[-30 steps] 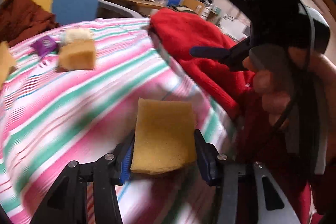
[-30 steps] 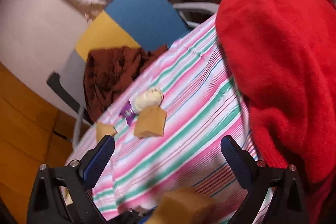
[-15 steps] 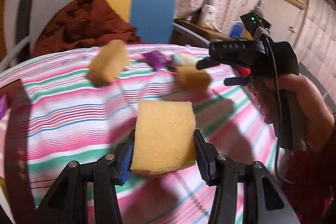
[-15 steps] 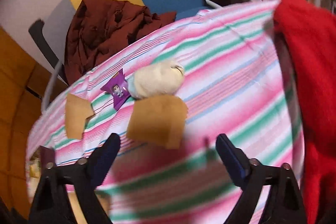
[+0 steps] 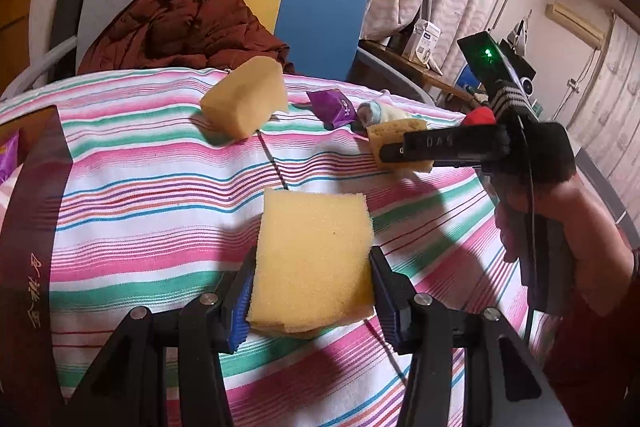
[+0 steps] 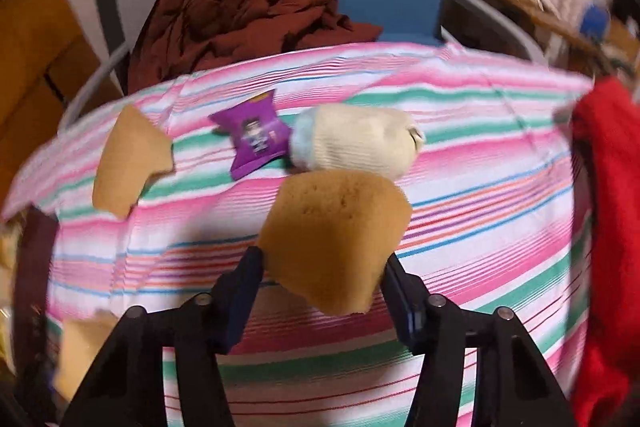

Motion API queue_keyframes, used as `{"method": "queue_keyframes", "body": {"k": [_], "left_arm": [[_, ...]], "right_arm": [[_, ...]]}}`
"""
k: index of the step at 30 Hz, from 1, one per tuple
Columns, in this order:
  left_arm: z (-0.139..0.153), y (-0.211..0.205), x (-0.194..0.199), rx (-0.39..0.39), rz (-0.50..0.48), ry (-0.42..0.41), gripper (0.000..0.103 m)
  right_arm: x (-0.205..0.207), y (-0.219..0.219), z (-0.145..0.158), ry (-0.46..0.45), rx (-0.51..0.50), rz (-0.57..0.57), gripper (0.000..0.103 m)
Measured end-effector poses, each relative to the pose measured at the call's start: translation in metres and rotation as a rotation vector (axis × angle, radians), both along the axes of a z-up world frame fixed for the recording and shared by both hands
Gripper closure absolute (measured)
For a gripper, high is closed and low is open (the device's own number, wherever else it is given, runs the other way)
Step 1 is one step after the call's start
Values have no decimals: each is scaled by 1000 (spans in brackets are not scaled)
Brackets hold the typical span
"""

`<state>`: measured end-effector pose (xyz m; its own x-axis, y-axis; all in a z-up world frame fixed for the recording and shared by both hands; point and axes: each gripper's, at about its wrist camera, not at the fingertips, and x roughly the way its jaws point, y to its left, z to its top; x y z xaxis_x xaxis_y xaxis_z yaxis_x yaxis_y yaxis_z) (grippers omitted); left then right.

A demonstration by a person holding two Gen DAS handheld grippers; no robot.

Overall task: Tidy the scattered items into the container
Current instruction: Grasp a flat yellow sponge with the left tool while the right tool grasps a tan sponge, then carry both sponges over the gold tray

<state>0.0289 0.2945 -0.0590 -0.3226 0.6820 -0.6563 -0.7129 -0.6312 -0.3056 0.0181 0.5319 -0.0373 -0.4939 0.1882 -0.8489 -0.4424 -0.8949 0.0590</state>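
The right gripper point(image 6: 320, 267), wide open a second ago, is closing around a tan sponge wedge point(image 6: 336, 239) at twelve o'clock — a second pickup, while the left gripper point(image 5: 310, 291) stays clamped on its square yellow foam sponge point(image 5: 312, 259).

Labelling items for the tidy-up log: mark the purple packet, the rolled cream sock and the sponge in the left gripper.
purple packet point(image 6: 253, 135): right wrist view, middle of its printed face.
rolled cream sock point(image 6: 360, 143): right wrist view, centre of the knit roll.
sponge point(image 5: 312, 259): left wrist view, middle of its top face, in the left gripper point(image 5: 310, 297).
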Motion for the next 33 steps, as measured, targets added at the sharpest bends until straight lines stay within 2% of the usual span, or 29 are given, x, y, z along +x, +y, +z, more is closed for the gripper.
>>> {"method": "queue_keyframes", "body": {"k": [10, 24, 33], "left_arm": [[-2, -9, 3, 21, 17, 5, 52], [-1, -32, 9, 49, 57, -19, 53], [25, -74, 27, 90, 77, 47, 53]], "right_arm": [[5, -47, 22, 26, 162, 133, 47], [9, -68, 38, 107, 210, 198, 47], [12, -96, 51, 203, 271, 317, 47]]}}
